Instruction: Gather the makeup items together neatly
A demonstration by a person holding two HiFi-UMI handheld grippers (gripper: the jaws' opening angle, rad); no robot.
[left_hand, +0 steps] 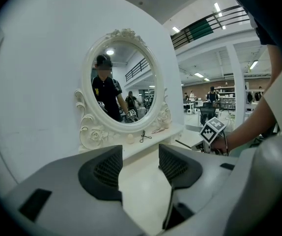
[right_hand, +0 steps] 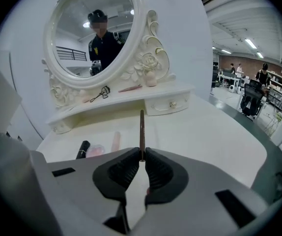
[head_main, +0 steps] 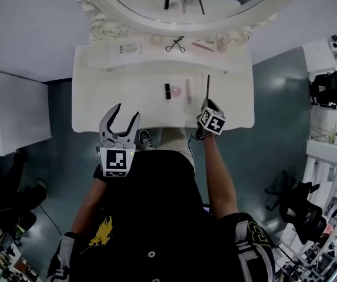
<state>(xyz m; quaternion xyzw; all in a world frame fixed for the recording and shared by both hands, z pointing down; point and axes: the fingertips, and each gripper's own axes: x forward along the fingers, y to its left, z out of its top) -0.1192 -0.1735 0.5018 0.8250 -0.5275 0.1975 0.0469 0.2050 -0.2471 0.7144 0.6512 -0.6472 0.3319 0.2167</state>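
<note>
My right claw [right_hand: 142,156] is almost pressed together, and it pinches the near end of a thin brown pencil [right_hand: 142,132] between the tips of its two pads. The pencil sticks out straight ahead of the claw, toward the back of the white table [head_main: 110,98]. I cannot tell if its far tip touches the table top or hangs a little above it.

My left claw [left_hand: 140,163] is spread wide and holds nothing. Between its pads I see only the bare table top. It hovers over the near left edge of the table, well apart from the right claw.

In the middle of the table three other makeup things lie side by side: a black tube [head_main: 168,91], a pink round piece [head_main: 177,91] just beside it, and a pink tube [head_main: 188,91]. The pencil is just to the right of this pink tube, near it but not touching.

Behind them is a low shelf [right_hand: 131,100] under the oval mirror [right_hand: 89,28]. An eyelash curler [head_main: 176,44] lies on this shelf, with a pink stick [right_hand: 130,88] near it.
</note>
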